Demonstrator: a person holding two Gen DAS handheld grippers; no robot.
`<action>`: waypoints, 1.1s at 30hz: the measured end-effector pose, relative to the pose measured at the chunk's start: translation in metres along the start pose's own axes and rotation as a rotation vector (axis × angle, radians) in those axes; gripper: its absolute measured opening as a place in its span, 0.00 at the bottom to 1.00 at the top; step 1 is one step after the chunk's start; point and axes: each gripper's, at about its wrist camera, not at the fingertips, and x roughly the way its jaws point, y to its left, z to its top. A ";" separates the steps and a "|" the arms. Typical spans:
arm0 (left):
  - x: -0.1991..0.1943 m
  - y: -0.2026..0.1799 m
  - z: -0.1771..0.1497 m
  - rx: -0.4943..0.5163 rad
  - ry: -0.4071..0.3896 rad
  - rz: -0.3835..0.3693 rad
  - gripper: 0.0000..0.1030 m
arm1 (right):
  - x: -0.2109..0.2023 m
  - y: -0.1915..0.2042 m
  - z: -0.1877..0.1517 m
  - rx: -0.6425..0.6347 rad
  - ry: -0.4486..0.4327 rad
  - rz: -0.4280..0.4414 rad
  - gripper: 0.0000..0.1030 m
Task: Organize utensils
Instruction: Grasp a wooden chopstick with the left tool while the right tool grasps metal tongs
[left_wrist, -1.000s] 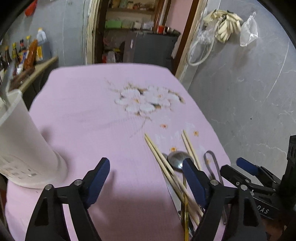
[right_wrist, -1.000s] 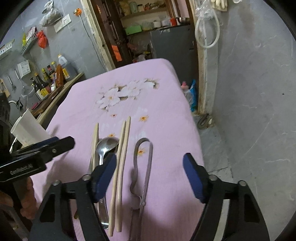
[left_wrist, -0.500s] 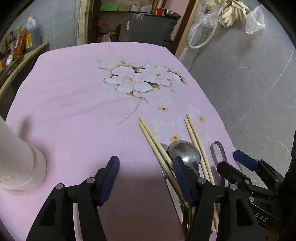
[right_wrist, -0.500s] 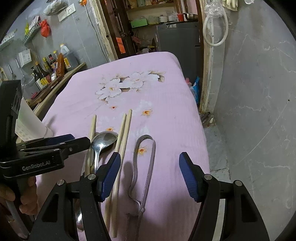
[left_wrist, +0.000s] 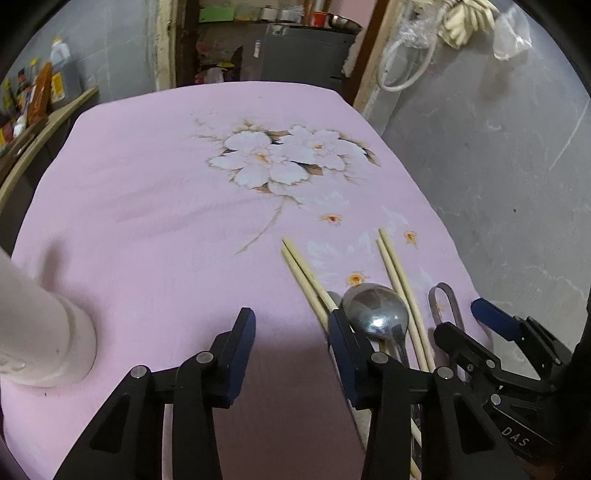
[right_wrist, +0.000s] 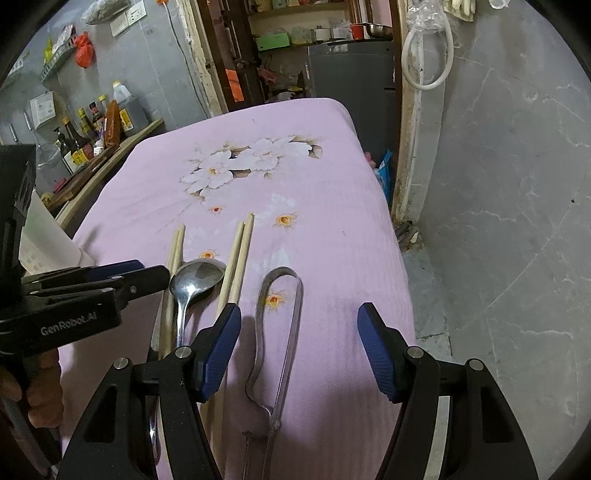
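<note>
Right wrist view: thin metal tongs (right_wrist: 282, 332) lie at lower centre on the pink cloth (right_wrist: 332, 221), arms narrow and holding nothing, framed by the wide-open right gripper (right_wrist: 297, 347), likely lined up to grab them. Left of them lie chopsticks (right_wrist: 236, 266) and a shiny spoon (right_wrist: 195, 275); the open left gripper (right_wrist: 122, 273) hovers at the left edge.

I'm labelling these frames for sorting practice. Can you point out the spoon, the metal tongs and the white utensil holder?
spoon (right_wrist: 197, 275): right wrist view, on its bowl.
metal tongs (right_wrist: 295, 314): right wrist view, on the right arm below the looped end.
white utensil holder (left_wrist: 44, 332): left wrist view, on its side wall near the base.
</note>
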 end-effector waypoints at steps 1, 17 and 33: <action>0.000 -0.002 0.001 0.005 0.001 0.000 0.38 | 0.000 0.000 0.000 0.001 0.001 -0.001 0.59; 0.006 -0.001 0.006 -0.001 0.077 -0.055 0.09 | 0.004 0.006 0.006 -0.055 0.050 -0.086 0.51; 0.013 0.013 0.009 -0.086 0.151 -0.139 0.08 | 0.002 0.019 0.015 -0.084 0.056 -0.146 0.24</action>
